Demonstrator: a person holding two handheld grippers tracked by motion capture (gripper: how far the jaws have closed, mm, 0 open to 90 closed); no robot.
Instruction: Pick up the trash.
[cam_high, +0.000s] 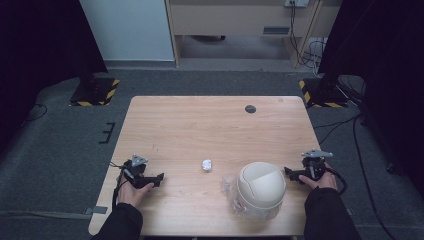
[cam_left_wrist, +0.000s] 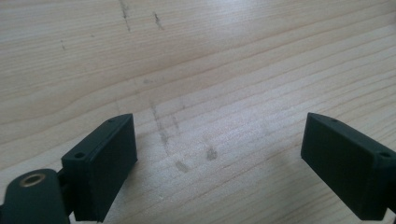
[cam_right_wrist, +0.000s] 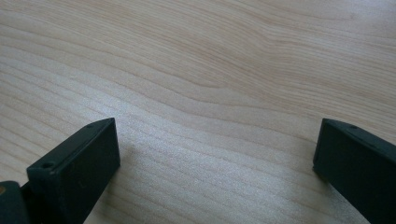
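Wooden bench (cam_high: 200, 130), light grain, dark round grommet (cam_high: 250, 108) at 12 o'clock edge. Left hand-held gripper (cam_high: 159, 178) at 8 o'clock, resting on bench, jaws spread wide, nothing between them. Right hand-held gripper (cam_high: 288, 173) at 4 o'clock, jaws likewise wide apart, empty, bare wood between. Cream domed lidded bin (cam_high: 260, 184) at 5 o'clock, just beside right hand-held gripper, clear plastic (cam_high: 229, 186) against its left side. Small crumpled white wad (cam_high: 207, 164) near centre, apart from both.
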